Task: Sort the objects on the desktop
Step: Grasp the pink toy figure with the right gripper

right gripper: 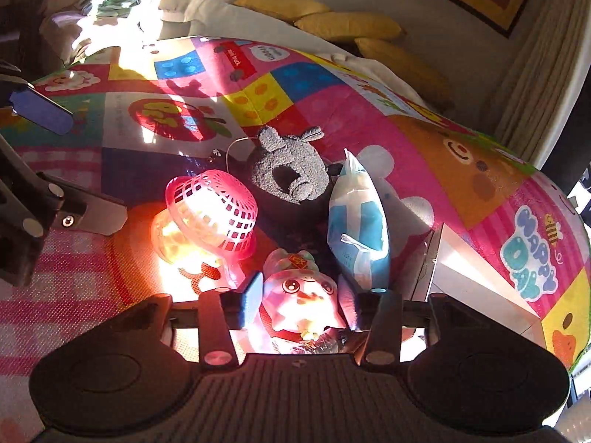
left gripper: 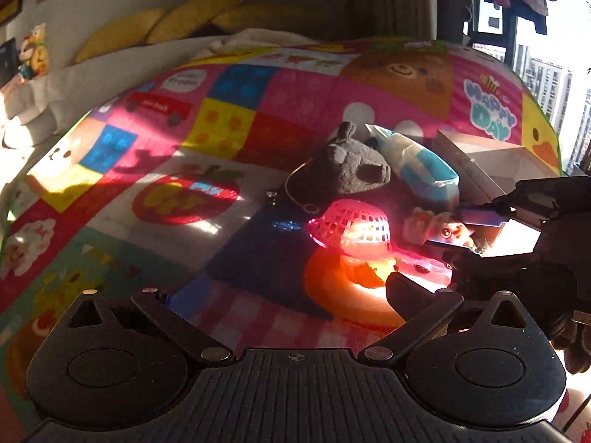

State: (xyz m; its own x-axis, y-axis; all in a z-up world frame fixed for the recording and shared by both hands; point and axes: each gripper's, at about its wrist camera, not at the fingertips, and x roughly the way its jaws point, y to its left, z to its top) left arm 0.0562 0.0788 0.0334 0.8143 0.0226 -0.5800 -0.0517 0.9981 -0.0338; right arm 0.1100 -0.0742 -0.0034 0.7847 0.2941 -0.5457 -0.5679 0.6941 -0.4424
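My colourful play mat (right gripper: 424, 110) covers the surface. On it lie a grey plush (right gripper: 288, 170), a blue-white packet (right gripper: 360, 221), an upturned pink basket (right gripper: 214, 214) and a white box (right gripper: 476, 277).

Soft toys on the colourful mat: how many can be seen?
2. A grey plush toy lies mid-mat behind the pink basket; a pink plush toy sits between the right gripper pads, beside the blue-and-white packet. Others may be hidden.
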